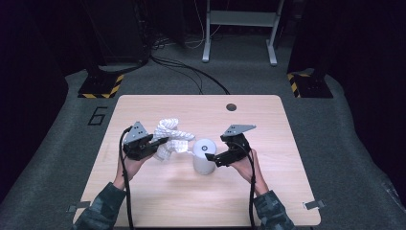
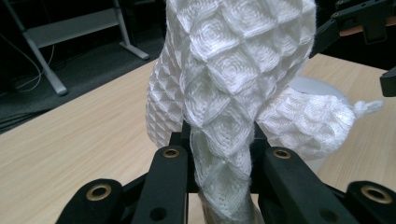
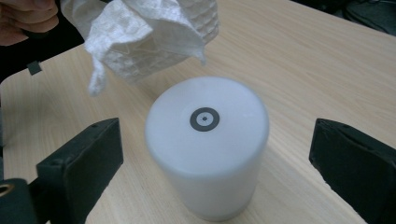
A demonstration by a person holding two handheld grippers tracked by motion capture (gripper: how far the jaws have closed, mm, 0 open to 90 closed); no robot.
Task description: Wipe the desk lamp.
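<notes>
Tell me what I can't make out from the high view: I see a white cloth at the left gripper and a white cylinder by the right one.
Observer: The left gripper is shut on the white cloth; the left gripper view shows a quilted diamond weave pinched between its jaws.
Operator: Report the right gripper.
Observer: The right gripper stands open, its jaws on either side of the white cylinder and clear of its wall.
Operator: Describe the cylinder's top.
Observer: The right gripper view shows a flat top with a small dark ring at its centre; the cylinder stands upright on the table.
</notes>
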